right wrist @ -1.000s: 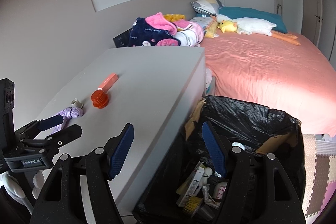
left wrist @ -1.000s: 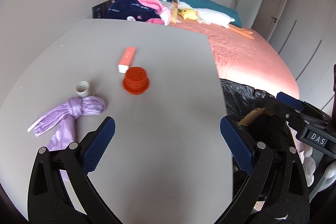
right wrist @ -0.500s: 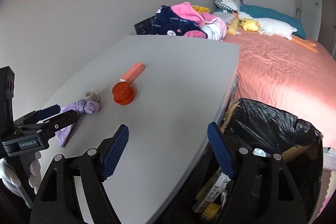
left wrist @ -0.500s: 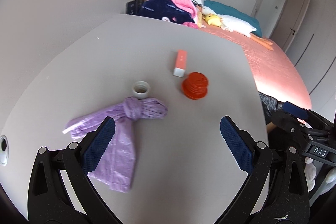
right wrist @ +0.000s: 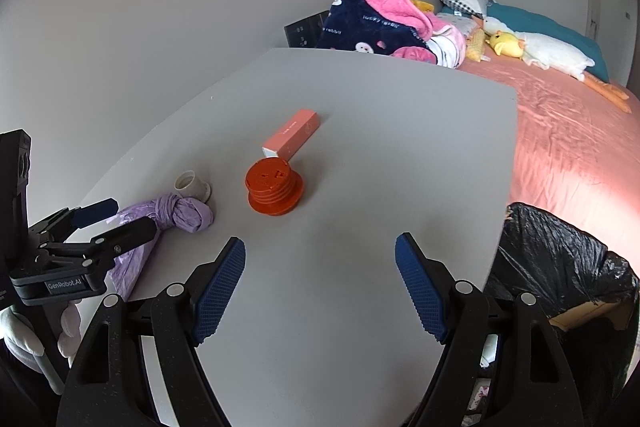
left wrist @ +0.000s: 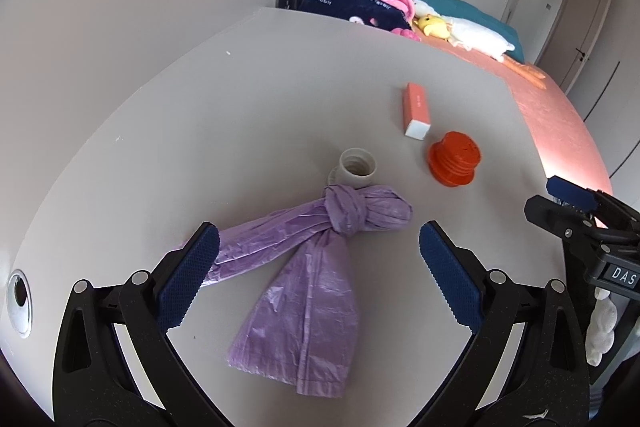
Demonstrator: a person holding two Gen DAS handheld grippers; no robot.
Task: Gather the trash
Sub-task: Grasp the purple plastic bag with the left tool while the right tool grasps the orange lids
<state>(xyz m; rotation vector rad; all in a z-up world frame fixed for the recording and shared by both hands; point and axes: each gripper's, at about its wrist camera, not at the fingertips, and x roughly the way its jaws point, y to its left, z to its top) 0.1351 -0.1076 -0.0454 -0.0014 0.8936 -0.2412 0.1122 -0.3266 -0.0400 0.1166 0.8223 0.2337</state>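
A knotted purple plastic bag (left wrist: pixel 316 259) lies on the grey table (left wrist: pixel 248 99); it also shows in the right wrist view (right wrist: pixel 180 215). My left gripper (left wrist: pixel 316 279) is open and empty, its jaws to either side of the bag. Beyond the bag stand a small white cap (left wrist: pixel 357 167), an orange ribbed lid (left wrist: pixel 455 157) and a pink box (left wrist: pixel 416 110). My right gripper (right wrist: pixel 320 287) is open and empty above the table, nearer than the orange lid (right wrist: pixel 274 187) and pink box (right wrist: pixel 292 135). A black-lined trash bin (right wrist: pixel 560 275) stands right of the table.
A bed with a pink sheet (right wrist: pixel 572 131) lies beyond the table's right edge, with piled clothes (right wrist: pixel 380 23) and plush toys (right wrist: pixel 536 51) at its head. A round cable hole (left wrist: pixel 19 301) sits at the table's left edge. A wall runs along the left.
My left gripper has swung left and forward over the purple bag, which now lies between its jaws. My right gripper has moved from above the bin to over the table.
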